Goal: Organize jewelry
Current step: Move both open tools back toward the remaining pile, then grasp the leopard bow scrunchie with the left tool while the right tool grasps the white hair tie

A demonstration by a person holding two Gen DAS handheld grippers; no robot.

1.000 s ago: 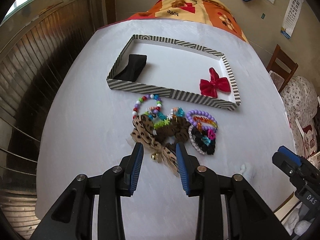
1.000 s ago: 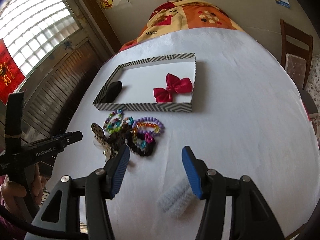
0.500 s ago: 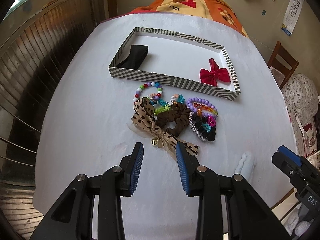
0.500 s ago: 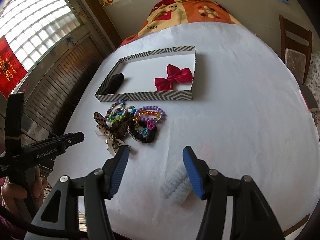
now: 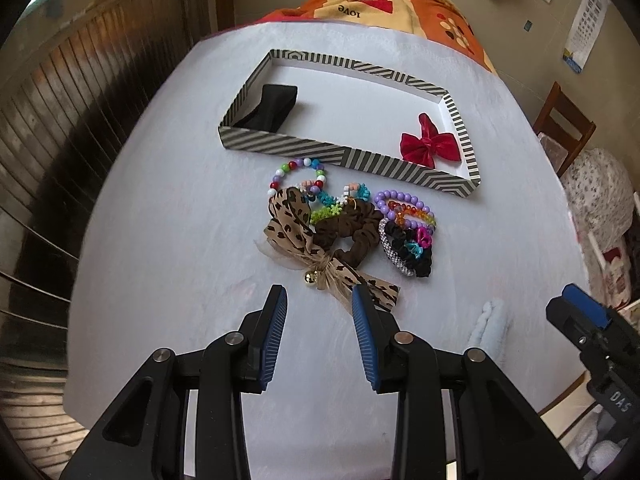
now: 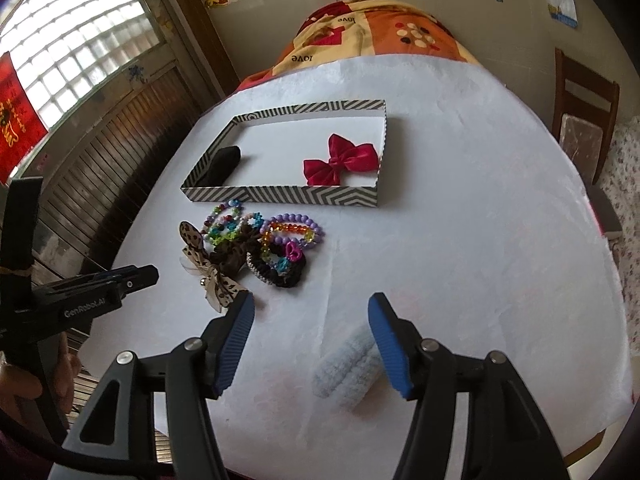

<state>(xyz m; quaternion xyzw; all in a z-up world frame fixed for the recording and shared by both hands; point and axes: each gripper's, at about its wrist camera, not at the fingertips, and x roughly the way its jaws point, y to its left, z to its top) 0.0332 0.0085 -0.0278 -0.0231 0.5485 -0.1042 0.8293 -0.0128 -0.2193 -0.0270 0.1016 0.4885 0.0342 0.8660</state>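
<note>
Tray: a shallow rectangular tray with black-and-white striped walls is set on the white-covered counter, far from both claws.
Already in the tray: a red velvet bow is seen at its right end and a black folded fabric piece at its left end.
Loose pile: a leopard-print ribbon bow with a small gold bell, a brown fabric scrunchie, a string of multicoloured beads, a purple bead bracelet and a black scrunchie with bright trim are heaped together just near of the tray, touching one another.
Stray item: a pale blue fluffy hair tie lies apart on the near right.
Left claw: parted moderately, nothing held, aimed at the bow's near ribbon tail.
Right claw: spread wide, nothing held, over the fluffy tie.
Step in hand: judged to be the approach for the next pick; most pieces are not yet sorted.
Next move: the left claw would need to be lowered onto the ribbon knot without the scrunchie being caught.
</note>
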